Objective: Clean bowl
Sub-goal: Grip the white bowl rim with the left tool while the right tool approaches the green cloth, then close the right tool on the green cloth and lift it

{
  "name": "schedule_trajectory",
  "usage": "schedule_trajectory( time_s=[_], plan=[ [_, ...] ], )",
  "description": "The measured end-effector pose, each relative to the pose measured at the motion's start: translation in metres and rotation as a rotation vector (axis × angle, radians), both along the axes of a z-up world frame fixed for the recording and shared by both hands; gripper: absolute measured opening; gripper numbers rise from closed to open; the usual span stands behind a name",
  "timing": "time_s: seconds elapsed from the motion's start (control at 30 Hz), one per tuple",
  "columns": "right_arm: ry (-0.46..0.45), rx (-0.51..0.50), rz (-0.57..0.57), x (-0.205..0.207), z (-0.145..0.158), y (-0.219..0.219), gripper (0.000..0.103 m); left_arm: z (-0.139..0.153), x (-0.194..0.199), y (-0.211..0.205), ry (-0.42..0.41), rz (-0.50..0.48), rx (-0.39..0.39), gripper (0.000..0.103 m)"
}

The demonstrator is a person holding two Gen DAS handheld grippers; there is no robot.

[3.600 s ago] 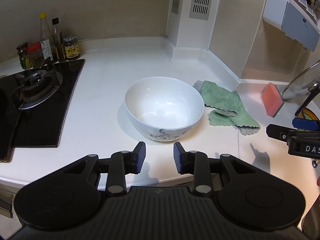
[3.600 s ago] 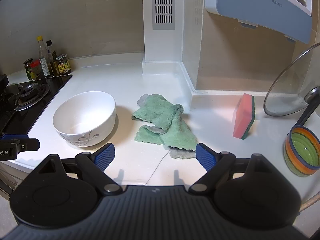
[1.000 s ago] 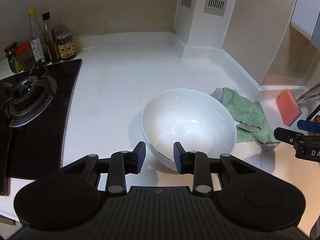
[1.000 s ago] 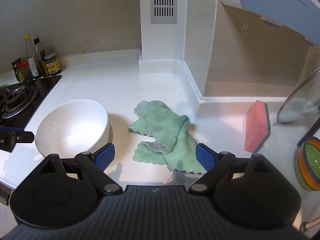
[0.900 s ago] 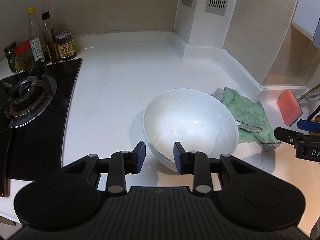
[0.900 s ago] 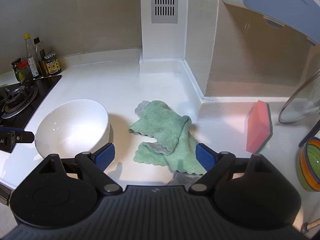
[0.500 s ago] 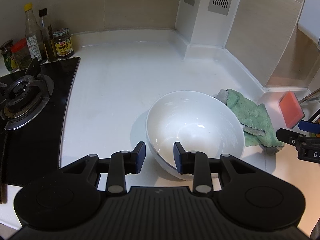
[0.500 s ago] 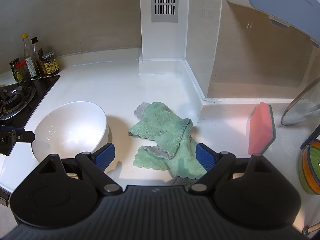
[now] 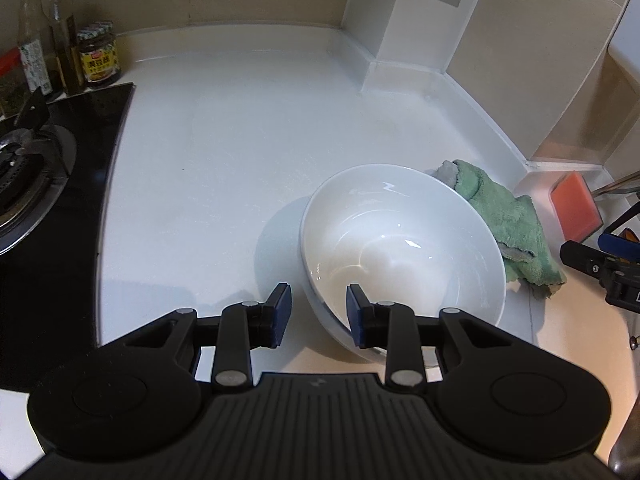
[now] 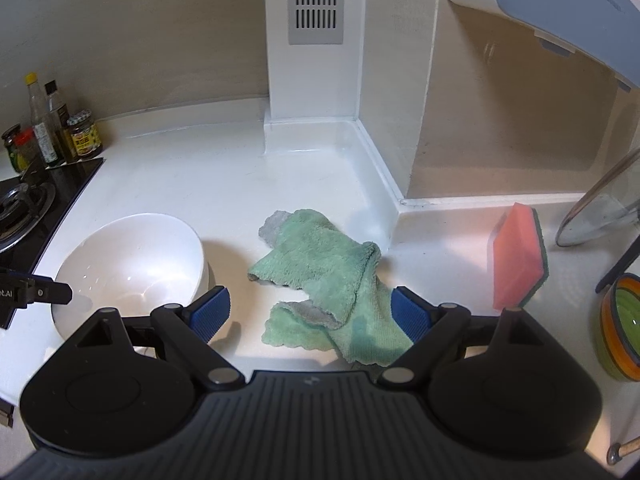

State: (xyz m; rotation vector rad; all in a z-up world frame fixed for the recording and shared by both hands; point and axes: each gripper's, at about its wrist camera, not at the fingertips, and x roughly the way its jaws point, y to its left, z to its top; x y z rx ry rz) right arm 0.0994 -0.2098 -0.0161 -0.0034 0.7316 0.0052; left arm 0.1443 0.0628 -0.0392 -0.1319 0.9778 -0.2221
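- Straddling the near rim of the white bowl [image 9: 400, 240], the left hand-held gripper [image 9: 318, 314] has its jaws partly open: one blue pad sits inside the bowl and the other outside it, with a visible gap to the wall on both sides, so nothing is clamped.
- Bowl: stands on the white desk [image 9: 240, 140], near its front edge and right of the black gas hob [image 9: 40, 184]; it looks tipped toward the camera in the left wrist view, though the fisheye makes this uncertain.
- Right hand-held gripper [image 10: 310, 314]: jaws spread wide and holding nothing, poised over the near end of the green cloth [image 10: 328, 280]; whether the pads touch the cloth cannot be told.
- Green cloth: crumpled on the desk just right of the bowl [image 10: 132, 264], its grey underside showing at the far and near folds; in the left wrist view the cloth [image 9: 508, 224] lies partly behind the bowl's far right rim.
- Pink sponge [image 10: 518, 256] with a green scouring edge: stands on edge to the right of the cloth, apart from it.
- Glass lid [image 10: 600, 208]: leans at the far right, above a striped orange and green bowl [image 10: 620, 328].
- Bottles and a jar [image 9: 64, 52]: grouped against the wall at the far left, behind the hob.
- Left gripper's finger [image 10: 36, 292]: visible at the left edge of the right wrist view, over the bowl's rim.
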Motion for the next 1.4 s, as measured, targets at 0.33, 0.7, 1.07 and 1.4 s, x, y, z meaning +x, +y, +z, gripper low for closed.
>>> schedule_trajectory(
  time_s=[0.33,0.7,1.07,1.4],
  plan=[
    [0.034,-0.101,0.042,0.025,-0.013,-0.009,0.084,-0.011,0.016,-0.002,0.035,0.003,0.015,0.033],
    [0.111,-0.119,0.198,0.083,-0.052,-0.029,0.072,-0.012,0.023,-0.005,0.067,0.091,0.042,0.033],
    [0.120,-0.068,0.268,0.097,-0.061,-0.039,0.018,-0.014,0.022,-0.009,0.071,0.066,0.052,0.033],
    [-0.034,0.031,0.427,0.070,0.067,-0.005,0.018,-0.016,0.029,-0.004,0.066,0.003,0.021,0.033]
  ],
)
